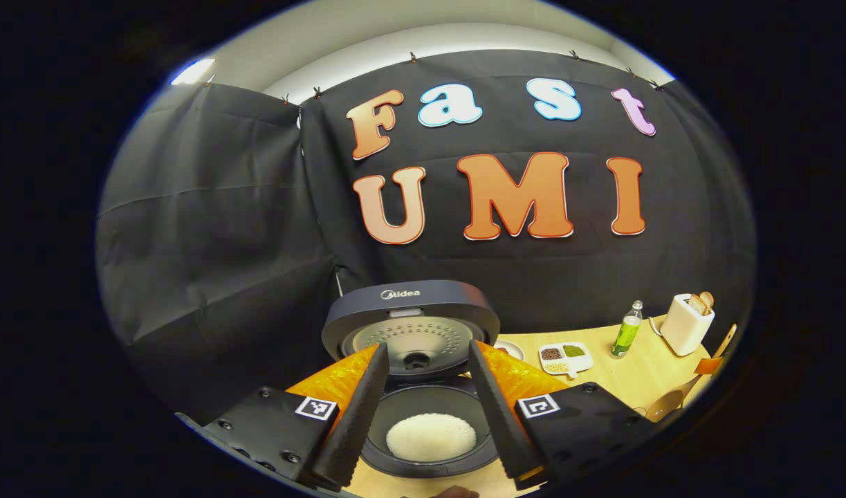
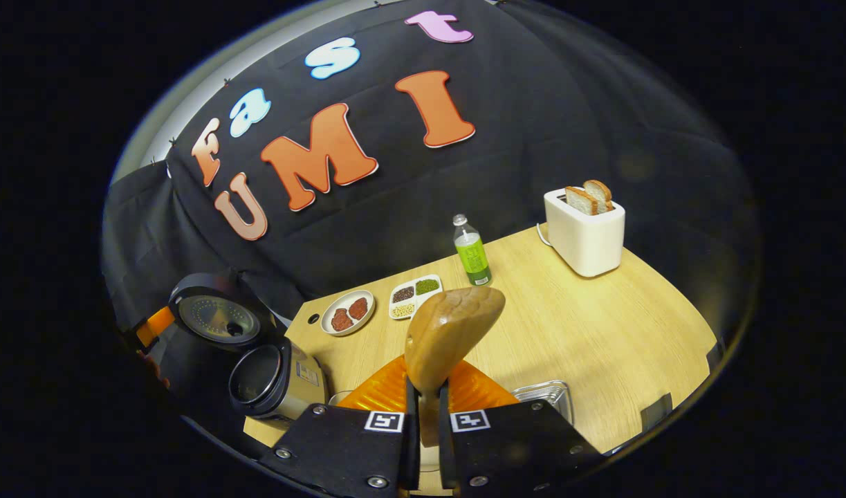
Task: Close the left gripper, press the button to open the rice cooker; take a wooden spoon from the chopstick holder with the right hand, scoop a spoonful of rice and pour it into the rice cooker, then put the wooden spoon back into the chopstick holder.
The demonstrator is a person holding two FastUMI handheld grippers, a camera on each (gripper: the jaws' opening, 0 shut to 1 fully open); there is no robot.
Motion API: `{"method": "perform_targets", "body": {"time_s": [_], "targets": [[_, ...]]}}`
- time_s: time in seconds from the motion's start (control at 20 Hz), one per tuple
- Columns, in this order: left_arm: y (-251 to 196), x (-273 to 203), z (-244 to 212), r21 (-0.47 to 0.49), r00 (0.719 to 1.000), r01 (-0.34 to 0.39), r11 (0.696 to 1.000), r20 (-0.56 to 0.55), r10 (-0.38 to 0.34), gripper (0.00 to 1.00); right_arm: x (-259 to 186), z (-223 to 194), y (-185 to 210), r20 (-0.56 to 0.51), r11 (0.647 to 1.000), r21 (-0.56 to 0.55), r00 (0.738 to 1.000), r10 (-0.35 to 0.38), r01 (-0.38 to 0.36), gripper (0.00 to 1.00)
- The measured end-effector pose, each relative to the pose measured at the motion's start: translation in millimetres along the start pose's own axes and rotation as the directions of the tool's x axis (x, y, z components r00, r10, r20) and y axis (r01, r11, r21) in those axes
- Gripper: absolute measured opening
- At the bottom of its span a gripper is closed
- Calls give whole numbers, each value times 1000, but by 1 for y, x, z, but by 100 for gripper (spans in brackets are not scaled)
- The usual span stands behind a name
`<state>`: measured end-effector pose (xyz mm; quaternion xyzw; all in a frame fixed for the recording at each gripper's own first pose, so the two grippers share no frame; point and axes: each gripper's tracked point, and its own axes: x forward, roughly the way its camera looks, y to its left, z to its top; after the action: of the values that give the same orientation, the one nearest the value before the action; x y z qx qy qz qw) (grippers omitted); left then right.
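The rice cooker stands open with its lid tipped up, and a mound of white rice lies in the inner pot. My left gripper hovers just above the pot, open, with nothing between its fingers. My right gripper is shut on the handle of the wooden spoon, whose bowl points up and away over the table. No rice shows on the spoon face I see. The open cooker sits low to the left in the right gripper view. The spoon shows at the far right in the left gripper view.
On the wooden table stand a white toaster with bread, a green bottle, a divided dish of beans and a round plate. A metal tray lies just right of my right gripper.
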<state>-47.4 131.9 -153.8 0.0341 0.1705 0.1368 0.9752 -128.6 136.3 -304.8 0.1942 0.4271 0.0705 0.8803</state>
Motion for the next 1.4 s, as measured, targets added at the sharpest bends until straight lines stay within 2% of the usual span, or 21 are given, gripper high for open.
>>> {"method": "perform_targets", "body": {"time_s": [0.05, 0.15, 0.2, 0.35, 0.55, 0.7, 0.9, 1.05, 1.15, 1.25, 1.4], "targets": [[5, 0, 0, 3, 1000, -7, 1000, 5, 7, 76, 3, -6, 5, -11, 1000, -14, 1000, -4, 4, 11], [15, 1, 0, 12, 1000, -17, 1000, 15, 17, 76, 9, -19, 15, -33, 999, -49, 999, -13, 11, 11], [18, 0, -2, 17, 1000, -17, 1000, 19, 16, 82, 13, -27, 21, -47, 998, -68, 999, -17, 14, 11], [30, 1, -10, 34, 1000, -20, 999, 16, 20, 82, 22, -45, 26, -48, 987, -151, 997, -64, 56, 10], [47, 2, -21, 43, 1000, -20, 999, -3, 20, 82, 32, -57, 21, 0, 954, -263, 989, -147, 142, 10], [58, 6, -30, 46, 1000, -14, 999, -21, 15, 82, 43, -64, 10, 51, 926, -298, 973, -225, 230, 11], [71, 11, -35, 51, 999, -11, 999, -34, 12, 82, 52, -90, 14, 61, 906, -317, 959, -275, 280, 10], [74, 18, -39, 50, 999, -3, 999, -52, 5, 82, 48, -92, 12, 132, 859, -389, 943, -305, 332, 9], [75, 21, -42, 42, 998, -4, 999, -59, 7, 82, 49, -98, 18, 150, 844, -420, 943, -297, 332, 9], [73, 20, -48, 30, 997, -12, 999, -74, 15, 82, 53, -109, 25, 133, 846, -424, 946, -295, 324, 9], [72, 20, -53, 23, 996, -6, 1000, -88, 8, 82, 57, -124, 30, 90, 871, -381, 950, -299, 310, 10]]}}
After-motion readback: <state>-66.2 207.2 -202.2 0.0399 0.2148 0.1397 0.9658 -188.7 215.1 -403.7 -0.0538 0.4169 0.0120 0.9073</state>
